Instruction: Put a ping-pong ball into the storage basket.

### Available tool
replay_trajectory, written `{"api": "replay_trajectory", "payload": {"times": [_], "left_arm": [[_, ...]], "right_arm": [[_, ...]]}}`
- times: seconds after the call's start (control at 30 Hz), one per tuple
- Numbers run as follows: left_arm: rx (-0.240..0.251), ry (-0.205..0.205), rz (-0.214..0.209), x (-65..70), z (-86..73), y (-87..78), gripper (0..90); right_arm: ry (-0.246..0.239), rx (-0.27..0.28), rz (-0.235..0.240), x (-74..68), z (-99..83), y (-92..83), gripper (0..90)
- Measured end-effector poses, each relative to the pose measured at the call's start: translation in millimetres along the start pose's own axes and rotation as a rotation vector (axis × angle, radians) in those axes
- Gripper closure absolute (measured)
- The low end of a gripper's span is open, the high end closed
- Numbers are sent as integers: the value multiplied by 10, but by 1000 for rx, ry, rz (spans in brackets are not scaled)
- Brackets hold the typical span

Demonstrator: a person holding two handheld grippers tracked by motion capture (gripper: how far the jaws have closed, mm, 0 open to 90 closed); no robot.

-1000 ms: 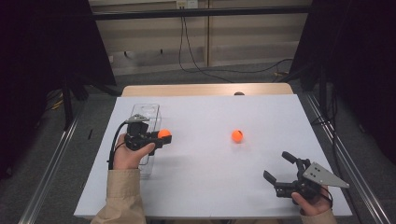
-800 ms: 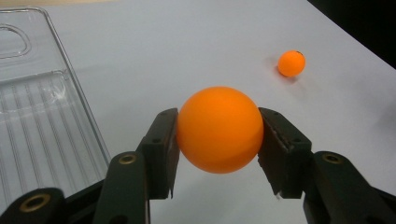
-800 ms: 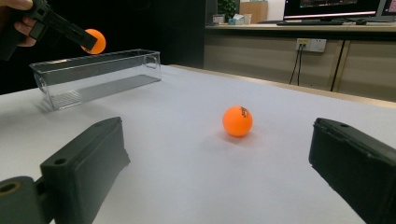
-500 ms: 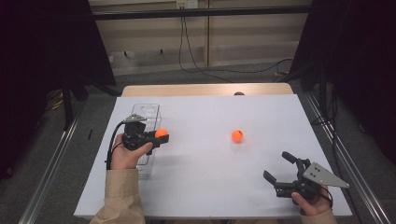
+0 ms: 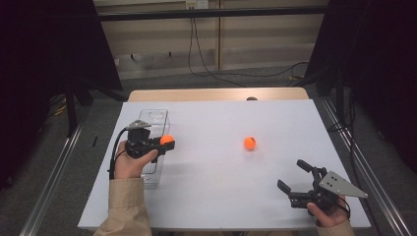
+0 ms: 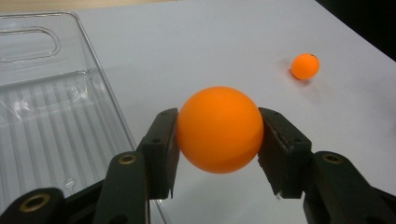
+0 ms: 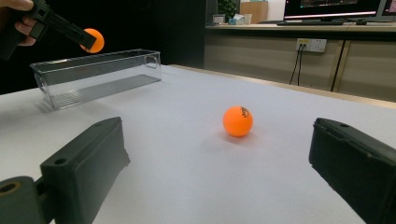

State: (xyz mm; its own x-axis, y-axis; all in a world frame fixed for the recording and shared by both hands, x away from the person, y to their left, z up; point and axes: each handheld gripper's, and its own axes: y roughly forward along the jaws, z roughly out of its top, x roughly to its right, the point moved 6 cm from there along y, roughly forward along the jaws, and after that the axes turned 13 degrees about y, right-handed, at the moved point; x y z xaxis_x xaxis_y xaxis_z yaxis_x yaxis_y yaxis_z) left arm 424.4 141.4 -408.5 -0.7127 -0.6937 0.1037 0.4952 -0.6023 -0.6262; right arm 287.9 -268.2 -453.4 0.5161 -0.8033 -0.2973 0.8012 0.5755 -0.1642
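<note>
Spanning most of the high view, the white bench [image 5: 221, 162] is seen unchanged from a second ago, and nothing on it has been shifted. The clear plastic bin [image 5: 152, 129] is set lengthwise near the bench's left edge, its ribbed floor [image 6: 51, 135] seen bare in the left gripper view.

The left tool [image 5: 166, 141] is held in the person's left hand [image 5: 129, 164] at the bin's right-hand long wall, level and pointing toward the middle of the bench. Its jaws are clamped on an orange ball [image 6: 219, 129], one pad pressed on each side, with the ball carried clear of the bench surface; from the right gripper view the held ball [image 7: 93, 40] is seen above the bin's rim. Between the earlier frames and this one, the left tool is seen to have moved slightly toward the bin, while the grip on the ball has been kept as it was.

The right tool [image 5: 298, 177] is held in the right hand [image 5: 328, 212] near the bench's front right corner, its jaws spread wide apart with nothing between them. Its place and spread match the earlier frames.

A second orange ball [image 5: 250, 143] is left lying on the bench, well apart from both tools, in the same spot as before; a small dark mark is seen on it [image 7: 238, 121].
</note>
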Motion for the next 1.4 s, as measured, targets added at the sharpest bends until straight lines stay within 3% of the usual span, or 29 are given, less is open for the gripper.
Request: {"api": "replay_trajectory", "payload": {"times": [1.0, 1.4], "left_arm": [[26, -5, 58, -160, -40, -149, 507], [14, 1, 87, -218, -72, -177, 507]], "right_arm": [[-3, -1, -1, 1, -2, 2, 37], [-5, -4, 2, 1, -4, 2, 37]]}}
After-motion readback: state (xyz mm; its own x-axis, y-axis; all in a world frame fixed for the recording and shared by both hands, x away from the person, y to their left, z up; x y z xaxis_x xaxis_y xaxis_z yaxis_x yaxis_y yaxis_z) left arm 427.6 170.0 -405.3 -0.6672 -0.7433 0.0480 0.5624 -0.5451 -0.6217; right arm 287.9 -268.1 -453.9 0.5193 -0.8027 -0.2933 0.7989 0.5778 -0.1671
